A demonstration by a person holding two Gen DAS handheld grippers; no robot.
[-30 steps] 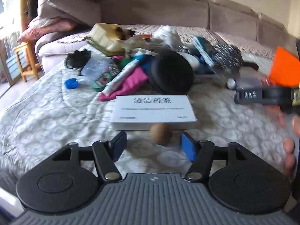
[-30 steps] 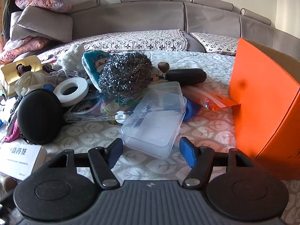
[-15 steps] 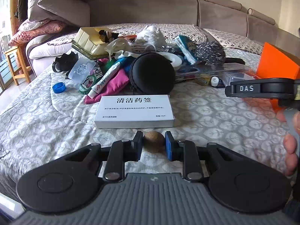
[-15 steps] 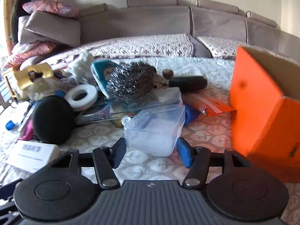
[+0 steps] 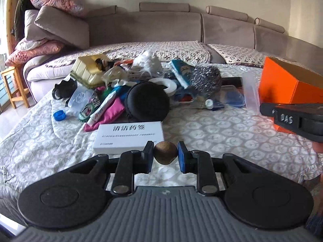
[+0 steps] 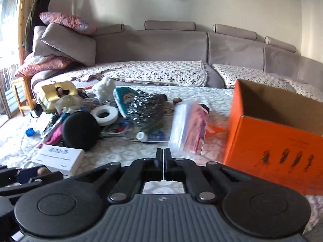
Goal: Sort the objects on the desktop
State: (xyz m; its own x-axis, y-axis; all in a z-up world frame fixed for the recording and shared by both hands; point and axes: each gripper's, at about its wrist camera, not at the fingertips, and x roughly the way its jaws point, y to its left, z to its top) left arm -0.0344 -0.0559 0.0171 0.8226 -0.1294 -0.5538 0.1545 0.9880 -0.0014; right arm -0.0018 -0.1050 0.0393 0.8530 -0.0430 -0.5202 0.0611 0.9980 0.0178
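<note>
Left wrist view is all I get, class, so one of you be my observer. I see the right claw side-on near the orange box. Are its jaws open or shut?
Observer: Shut. In the right wrist view the right claw has just been closing, and its pads now meet with only a thin pale line between them.
Operator: Does it hold the clear plastic box?
Observer: I cannot tell. The box stands on end, blurred, just past the claw's tips, left of the orange box.
Operator: Is anything printed on the orange box?
Observer: Yes, a row of small dark figures on the side facing the right claw.
</note>
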